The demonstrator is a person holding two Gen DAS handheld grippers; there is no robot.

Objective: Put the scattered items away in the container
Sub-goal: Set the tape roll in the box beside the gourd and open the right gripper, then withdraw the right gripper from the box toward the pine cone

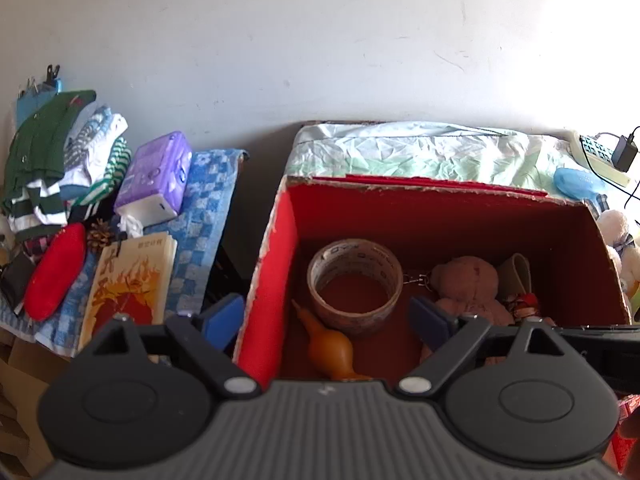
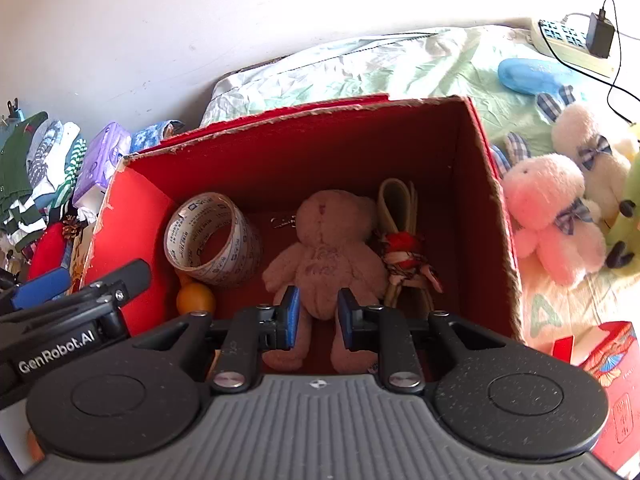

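Here, left gripper wide, empty; right gripper narrowly parted above plush bear.

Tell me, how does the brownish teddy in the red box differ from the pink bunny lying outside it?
The brownish teddy lies inside the red box, on its floor; the pink bunny lies outside on the bedsheet. The teddy is dull pinkish-brown with a metal clasp; the bunny is bright pink with a checked bow. Both are small plush toys.

red cardboard box open-topped | tape roll, pink plush bear face-up, orange bulb lie inside
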